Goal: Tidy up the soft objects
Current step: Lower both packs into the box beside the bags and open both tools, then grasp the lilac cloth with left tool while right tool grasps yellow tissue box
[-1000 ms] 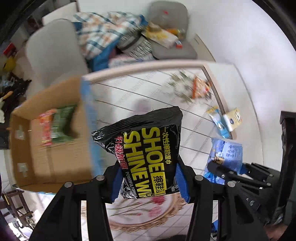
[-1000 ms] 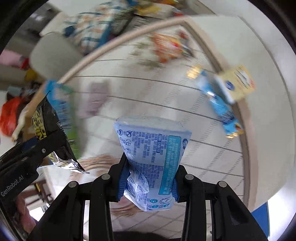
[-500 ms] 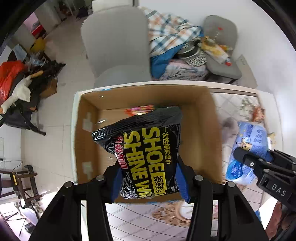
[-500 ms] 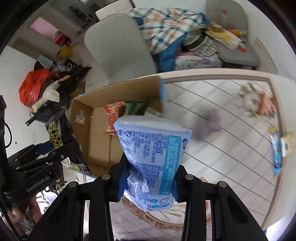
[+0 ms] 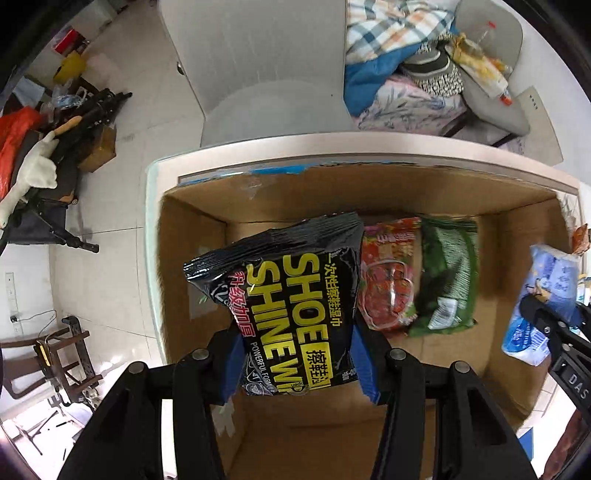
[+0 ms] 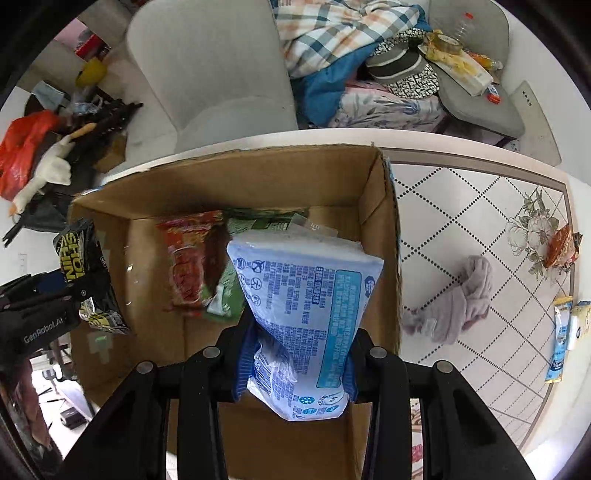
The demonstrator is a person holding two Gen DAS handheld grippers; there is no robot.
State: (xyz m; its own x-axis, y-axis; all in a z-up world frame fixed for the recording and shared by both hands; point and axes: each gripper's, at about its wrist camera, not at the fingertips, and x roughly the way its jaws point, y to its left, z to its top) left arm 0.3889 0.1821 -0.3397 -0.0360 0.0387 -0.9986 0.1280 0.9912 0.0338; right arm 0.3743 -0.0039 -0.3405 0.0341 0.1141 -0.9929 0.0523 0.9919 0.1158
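The left gripper [image 5: 297, 363] is clamped on a black foil shoe-shine wipes pack with yellow lettering [image 5: 291, 306], and the right gripper [image 6: 295, 373] is clamped on a light-blue plastic tissue pack [image 6: 306, 306]; both packs hang above the open brown cardboard box [image 6: 258, 177]. The box stands on a white table with a dotted diamond pattern [image 6: 461, 206] and contains a red snack bag [image 5: 388, 280] beside a green snack bag [image 5: 448, 273]. On the table lies a crumpled mauve cloth [image 6: 461, 295], and beyond its far edge stand a grey upholstered chair [image 6: 210, 66] and a pile of plaid and blue fabric [image 6: 332, 33].
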